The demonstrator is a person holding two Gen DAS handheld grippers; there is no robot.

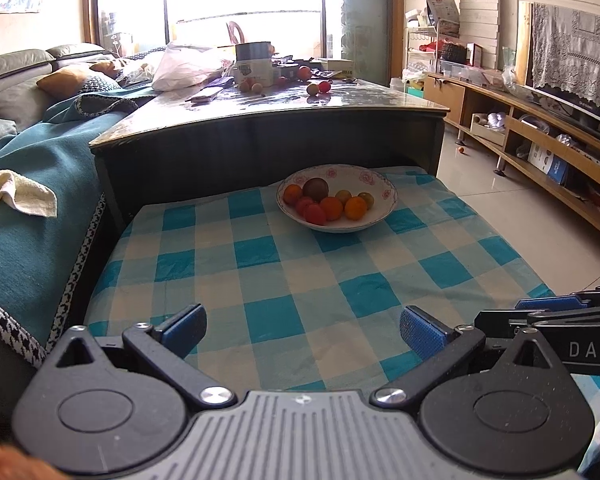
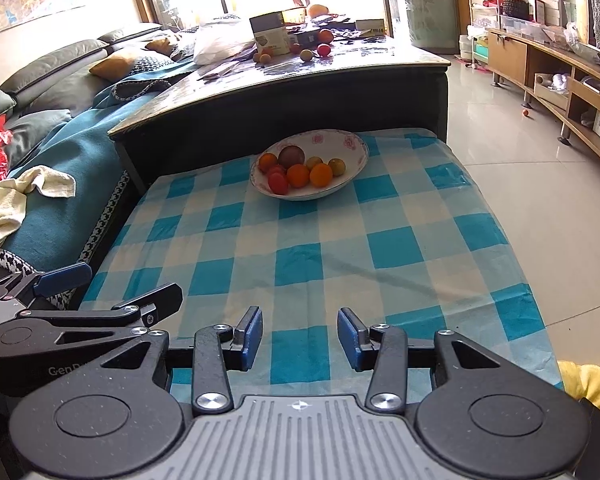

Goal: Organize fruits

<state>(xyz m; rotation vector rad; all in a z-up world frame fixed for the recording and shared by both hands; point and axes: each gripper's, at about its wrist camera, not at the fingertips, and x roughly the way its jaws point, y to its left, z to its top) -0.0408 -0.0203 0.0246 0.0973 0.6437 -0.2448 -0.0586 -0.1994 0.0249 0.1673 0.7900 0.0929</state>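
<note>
Blue-and-cream checked cloth (image 1: 292, 280); pink-flowered white bowl (image 1: 374, 184).

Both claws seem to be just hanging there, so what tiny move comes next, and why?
Probably ease the left claw forward toward the bowl. Both claws are open and empty, the right claw too, while the fruits sit across the checked cloth.

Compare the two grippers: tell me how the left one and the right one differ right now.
The left gripper has its jaws spread wide; the right gripper has its jaws open too, but noticeably narrower. In the right wrist view the left gripper sits to the left, at the cloth's edge by the sofa, while the right gripper is over the checked cloth. Both have blue pads, hold nothing, and point toward the fruit bowl.
</note>
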